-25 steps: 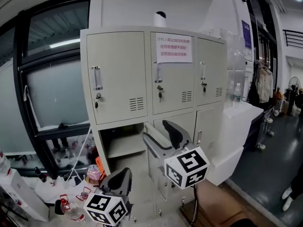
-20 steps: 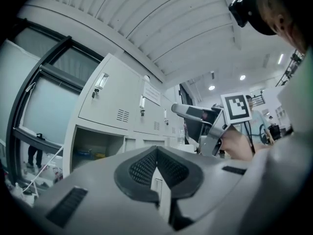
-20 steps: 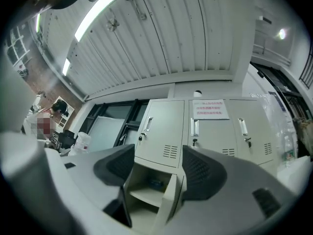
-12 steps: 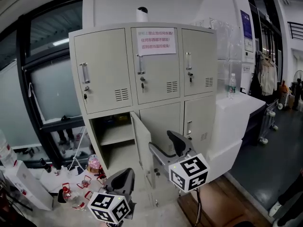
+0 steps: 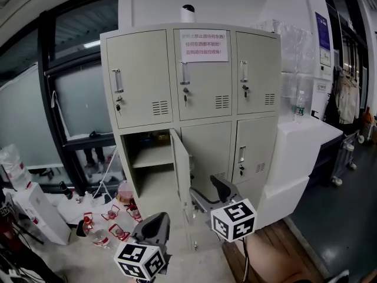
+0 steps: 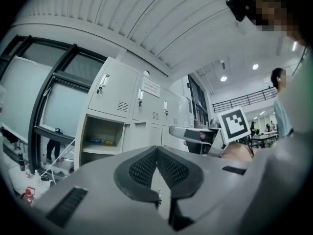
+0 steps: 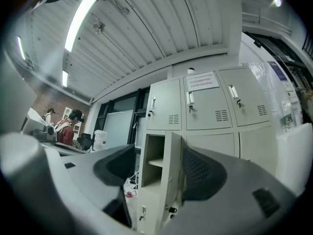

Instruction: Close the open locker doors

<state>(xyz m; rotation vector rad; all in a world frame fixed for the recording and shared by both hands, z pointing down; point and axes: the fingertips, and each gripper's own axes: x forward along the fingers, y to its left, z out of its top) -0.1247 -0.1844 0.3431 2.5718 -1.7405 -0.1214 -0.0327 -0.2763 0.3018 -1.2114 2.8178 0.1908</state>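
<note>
Door (image 5: 181,168) of the lower-left compartment stands swung out edge-on from the locker (image 5: 147,75). Your right gripper (image 5: 205,188) is near its free edge, jaws spread and holding nothing, with the door framed between them in the right gripper view. I'd lay one jaw flat against the door's outer face near the latch edge and sweep it leftward around the hinge until it seats. Your left gripper (image 5: 159,220), jaws pressed together and empty, is best kept low and out of the gap.
</note>
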